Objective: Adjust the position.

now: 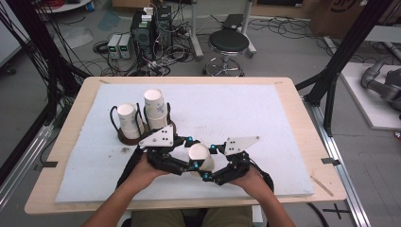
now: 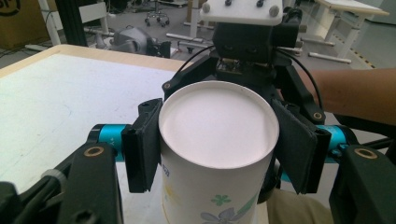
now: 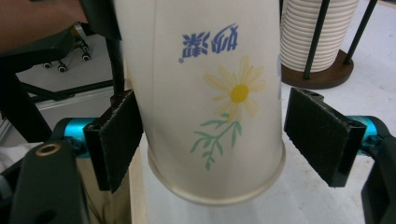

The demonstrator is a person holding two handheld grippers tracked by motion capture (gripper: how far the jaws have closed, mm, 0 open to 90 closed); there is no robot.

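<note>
Cup (image 1: 200, 156): upside down, off the table, over its near edge
Left gripper (image 2: 217, 140): clamped on cup
Right gripper (image 3: 212, 140): jaws apart around cup, one pad touching

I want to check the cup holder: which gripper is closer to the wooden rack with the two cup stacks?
Left. The left gripper sits just in front of the rack, gripping an upside-down paper cup. The right gripper is farther right, jaws around that cup.

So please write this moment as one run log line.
left gripper: shut on paper cup | right gripper: open around cup | cup upside down | cup holder: behind
</note>
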